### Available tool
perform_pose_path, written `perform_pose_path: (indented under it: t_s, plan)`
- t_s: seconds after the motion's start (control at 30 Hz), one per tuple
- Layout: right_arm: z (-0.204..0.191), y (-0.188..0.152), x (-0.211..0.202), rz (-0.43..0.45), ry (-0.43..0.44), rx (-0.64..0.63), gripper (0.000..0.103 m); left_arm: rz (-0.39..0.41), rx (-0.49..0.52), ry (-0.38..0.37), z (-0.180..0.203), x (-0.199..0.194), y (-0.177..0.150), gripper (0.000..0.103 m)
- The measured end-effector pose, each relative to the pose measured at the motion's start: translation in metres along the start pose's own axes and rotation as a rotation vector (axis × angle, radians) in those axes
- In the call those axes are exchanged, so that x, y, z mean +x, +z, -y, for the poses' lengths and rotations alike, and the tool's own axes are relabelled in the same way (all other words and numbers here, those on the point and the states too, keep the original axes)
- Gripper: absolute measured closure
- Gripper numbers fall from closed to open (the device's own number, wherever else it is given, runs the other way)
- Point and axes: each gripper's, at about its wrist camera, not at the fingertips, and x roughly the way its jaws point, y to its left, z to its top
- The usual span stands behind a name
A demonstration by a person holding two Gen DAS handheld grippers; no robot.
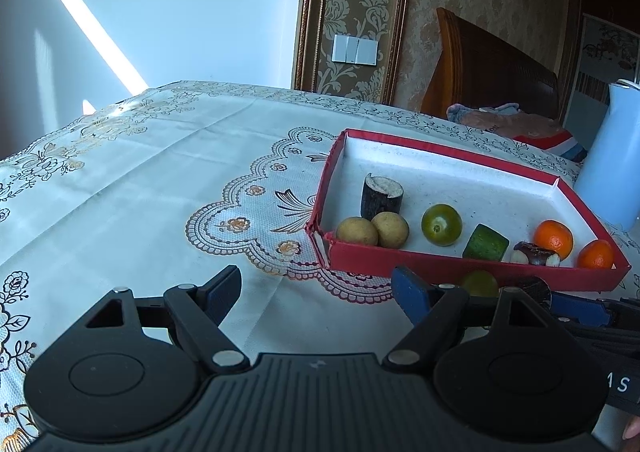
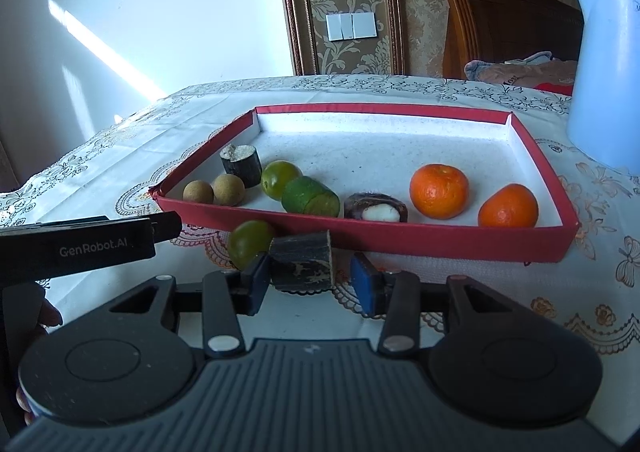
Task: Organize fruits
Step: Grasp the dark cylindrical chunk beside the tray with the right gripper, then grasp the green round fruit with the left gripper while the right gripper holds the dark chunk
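The right gripper [image 2: 308, 284] has its jaws around a dark sugarcane chunk [image 2: 302, 260] sitting on the surface just in front of the red tray [image 2: 400, 242]; the left pad looks pressed on it but there's a visible gap at the right pad, so not a real clamp yet; a loose green fruit [image 2: 250, 242] sits right beside it, touching or nearly. The left gripper [image 1: 316, 294] hangs wide open over the tablecloth [image 1: 160, 180] with nothing in it. That chunk looks stiff, woody and fairly light, so it probably takes a firm squeeze fine; grabbing across the bark sides seems safer than the cut ends; the round green one looks smooth and likely to roll, so a centered pinch is the call
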Motion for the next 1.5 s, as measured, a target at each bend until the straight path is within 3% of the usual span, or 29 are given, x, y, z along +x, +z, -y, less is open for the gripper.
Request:
perform_pose_path:
  t_s: [0.1, 0.63, 0.9, 1.1, 1.33, 1.5]
  plan:
    - [0.000, 0.000, -0.001, 0.000, 0.001, -0.006, 0.071, -0.001, 0.010, 0.004, 0.002, 0.000, 0.000, 0.021]
    - [0.000, 0.000, 0.001, -0.021, -0.010, -0.025, 0.071, -0.039, 0.057, 0.034, 0.015, 0.004, 0.002, 0.021]
    - [0.008, -0.002, -0.008, -0.005, -0.026, 0.003, 0.071, -0.055, 0.124, -0.019, 0.039, 0.006, 0.000, 0.021]
    - [0.019, -0.005, -0.015, 0.001, -0.039, 0.032, 0.071, -0.043, 0.108, -0.002, 0.045, 0.009, 0.001, 0.021]
    - [0.029, -0.010, -0.022, 0.005, -0.028, 0.065, 0.071, 0.022, 0.038, -0.068, 0.033, -0.008, -0.001, 0.021]
    - [0.030, -0.011, -0.024, 0.010, -0.032, 0.067, 0.071, 0.062, 0.155, -0.112, 0.055, -0.016, -0.006, 0.021]
